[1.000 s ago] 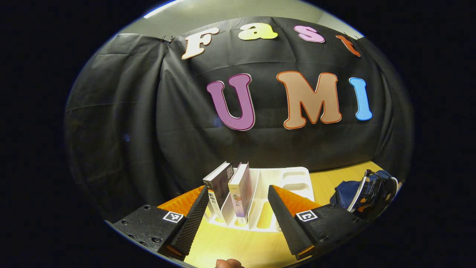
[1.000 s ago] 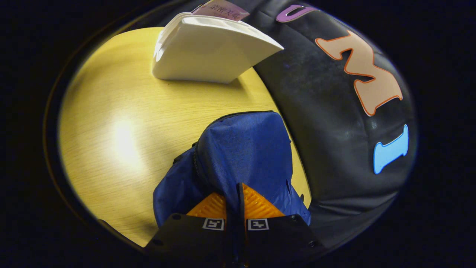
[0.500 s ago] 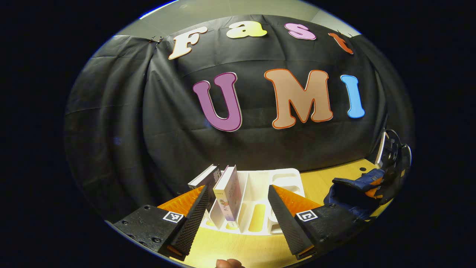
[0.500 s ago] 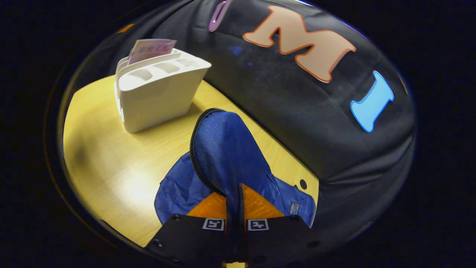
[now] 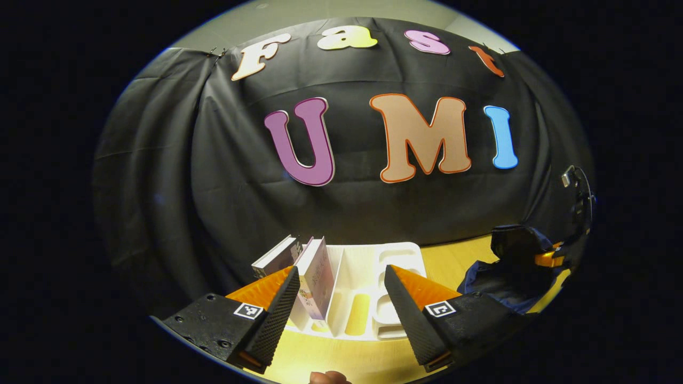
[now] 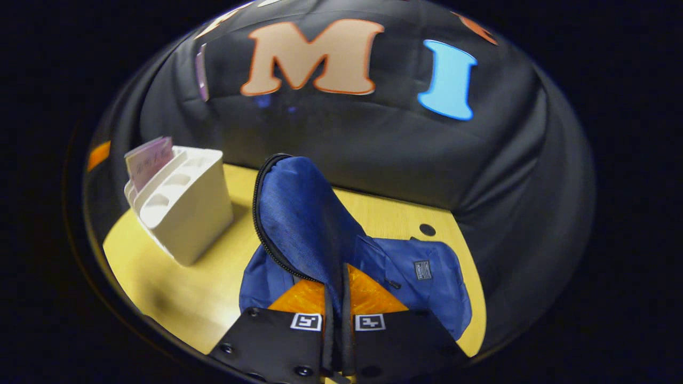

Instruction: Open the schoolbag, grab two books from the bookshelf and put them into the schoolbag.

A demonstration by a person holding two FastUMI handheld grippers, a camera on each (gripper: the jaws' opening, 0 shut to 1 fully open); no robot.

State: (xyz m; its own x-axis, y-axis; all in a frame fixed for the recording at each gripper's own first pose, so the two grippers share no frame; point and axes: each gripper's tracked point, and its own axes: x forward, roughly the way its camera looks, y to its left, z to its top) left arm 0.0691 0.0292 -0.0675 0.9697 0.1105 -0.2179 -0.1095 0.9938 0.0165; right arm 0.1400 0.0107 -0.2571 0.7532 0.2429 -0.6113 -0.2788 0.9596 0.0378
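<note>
Pale wooden tabletop [image 6: 176, 290] is noted beneath both claws. Since a second ago the soft blue fabric schoolbag [image 6: 304, 218], clenched in the right gripper [image 6: 336, 298], has been raised, its zipped flap lifted open. Two upright paperback books [image 5: 315, 269] wait in the white slotted plastic bookshelf [image 5: 373, 277], directly ahead of the spread, empty left gripper [image 5: 339, 314] (bag interior hidden).

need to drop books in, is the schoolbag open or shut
Open: the right gripper pinches the schoolbag flap and holds it lifted, zipper edge parted.
</note>
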